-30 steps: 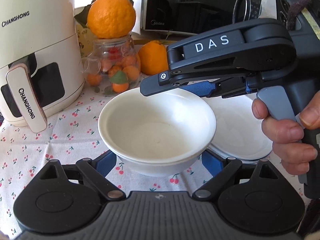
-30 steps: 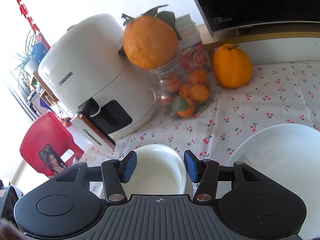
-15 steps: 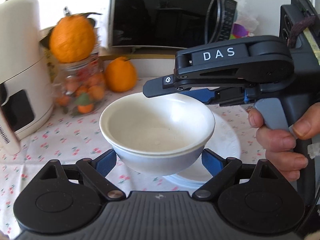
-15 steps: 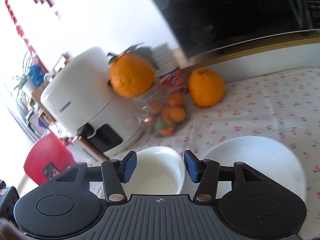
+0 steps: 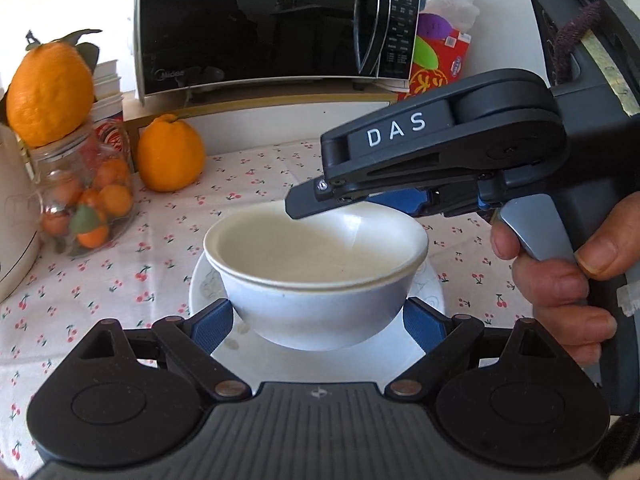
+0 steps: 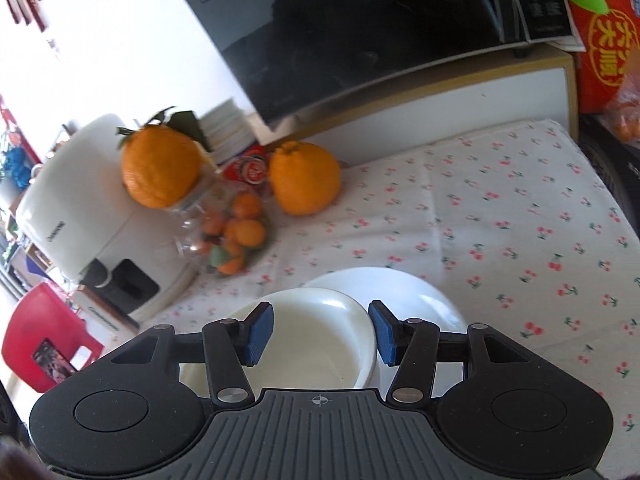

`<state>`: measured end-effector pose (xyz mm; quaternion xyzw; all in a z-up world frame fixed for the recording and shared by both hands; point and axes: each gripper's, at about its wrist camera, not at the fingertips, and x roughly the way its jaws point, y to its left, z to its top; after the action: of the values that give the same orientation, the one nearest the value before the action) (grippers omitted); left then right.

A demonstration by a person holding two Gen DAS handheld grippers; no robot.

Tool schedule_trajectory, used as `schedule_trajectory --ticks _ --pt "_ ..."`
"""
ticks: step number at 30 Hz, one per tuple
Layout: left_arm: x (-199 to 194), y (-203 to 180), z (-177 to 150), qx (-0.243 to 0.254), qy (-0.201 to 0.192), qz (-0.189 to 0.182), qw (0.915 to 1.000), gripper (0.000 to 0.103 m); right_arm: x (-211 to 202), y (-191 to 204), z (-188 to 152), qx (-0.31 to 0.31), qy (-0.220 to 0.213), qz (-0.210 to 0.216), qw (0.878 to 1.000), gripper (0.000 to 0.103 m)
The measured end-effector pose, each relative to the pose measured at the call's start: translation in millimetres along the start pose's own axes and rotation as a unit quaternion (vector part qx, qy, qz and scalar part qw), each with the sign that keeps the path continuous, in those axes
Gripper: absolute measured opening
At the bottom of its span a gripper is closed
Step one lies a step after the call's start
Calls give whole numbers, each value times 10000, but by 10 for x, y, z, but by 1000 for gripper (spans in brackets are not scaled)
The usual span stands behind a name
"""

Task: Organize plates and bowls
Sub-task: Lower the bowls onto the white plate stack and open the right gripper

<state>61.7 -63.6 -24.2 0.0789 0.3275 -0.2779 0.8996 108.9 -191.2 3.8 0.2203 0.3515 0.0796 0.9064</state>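
Observation:
A white bowl [image 5: 316, 280] sits between the blue pads of my left gripper [image 5: 318, 324], which is shut on its lower sides. It hangs over a white plate [image 5: 208, 284] on the cherry-print cloth; whether it touches the plate I cannot tell. In the right wrist view the bowl [image 6: 308, 340] lies below my right gripper [image 6: 320, 334], with the plate [image 6: 420, 296] behind it. That gripper is half open: one pad is over the bowl's inside, the other by its right rim, and neither presses on it. Its dark finger [image 5: 400, 140] reaches over the bowl's far rim.
A glass jar of small oranges [image 5: 80, 208] topped by a big orange stands at the left beside a white air fryer [image 6: 72, 232]. Another orange [image 5: 170, 156] sits behind, below a black microwave [image 5: 260, 24]. A person's hand [image 5: 560, 280] holds the right gripper. Bare cloth [image 6: 520, 220] lies to the right.
Both grippers have moved right together, carrying the bowl from beside the plate to over it. The air fryer and jar have slid to the left of both views.

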Motion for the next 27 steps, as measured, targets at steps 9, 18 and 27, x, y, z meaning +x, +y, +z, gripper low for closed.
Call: schedule_trajectory --ticks 9,18,27 --pt "148 -40 -15 85 40 13 10000 91 27 -113 9 -86 43 -50 9999 52" --pt "223 -26 -20 252 41 84 9996 91 69 -127 30 -83 65 -53 9999 52" --pt "254 -22 -50 387 136 127 9991 91 101 -103 12 -157 159 -73 9997 53"
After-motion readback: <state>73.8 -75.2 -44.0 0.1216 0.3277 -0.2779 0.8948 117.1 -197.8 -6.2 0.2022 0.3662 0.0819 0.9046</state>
